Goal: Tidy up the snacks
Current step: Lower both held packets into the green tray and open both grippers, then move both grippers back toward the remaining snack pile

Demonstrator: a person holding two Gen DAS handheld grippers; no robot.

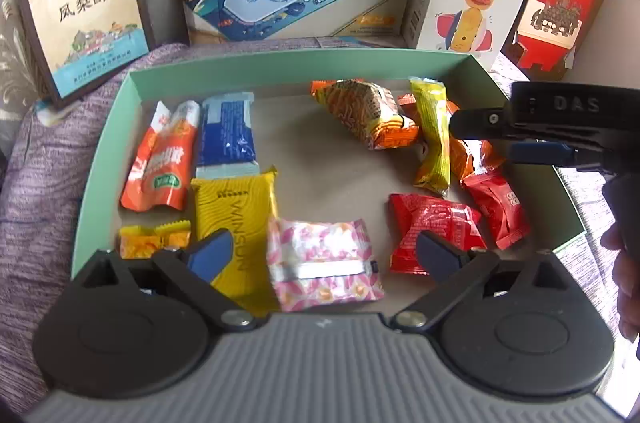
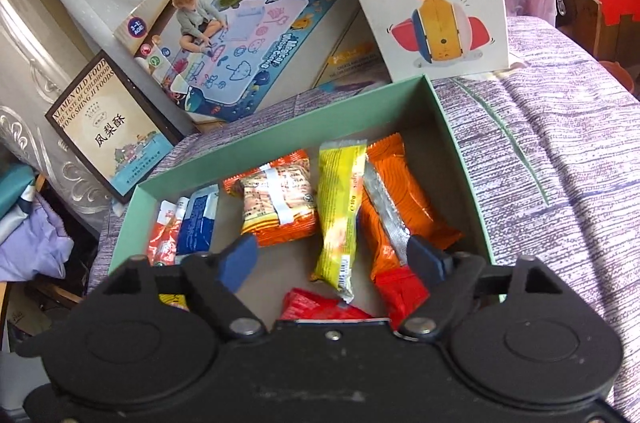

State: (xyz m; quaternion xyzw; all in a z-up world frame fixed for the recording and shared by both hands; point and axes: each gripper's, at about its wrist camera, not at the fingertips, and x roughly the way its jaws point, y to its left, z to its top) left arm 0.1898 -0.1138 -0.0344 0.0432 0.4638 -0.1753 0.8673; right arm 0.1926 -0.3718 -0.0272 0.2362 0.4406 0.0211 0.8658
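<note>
Purple bedding carries the green box you are sorting into, with toy cartons propped behind it as backdrop. Your left gripper stands wide open with nothing pinched; the pink floral packet lies flat between its fingers, just beside the yellow packet, which suggests you are lining flat packets in rows on that side. Your right gripper is open too, empty, over the looser pile: the yellow-green stick lies between its fingers, the orange packet near the right one. That pile probably needs straightening next.
</note>
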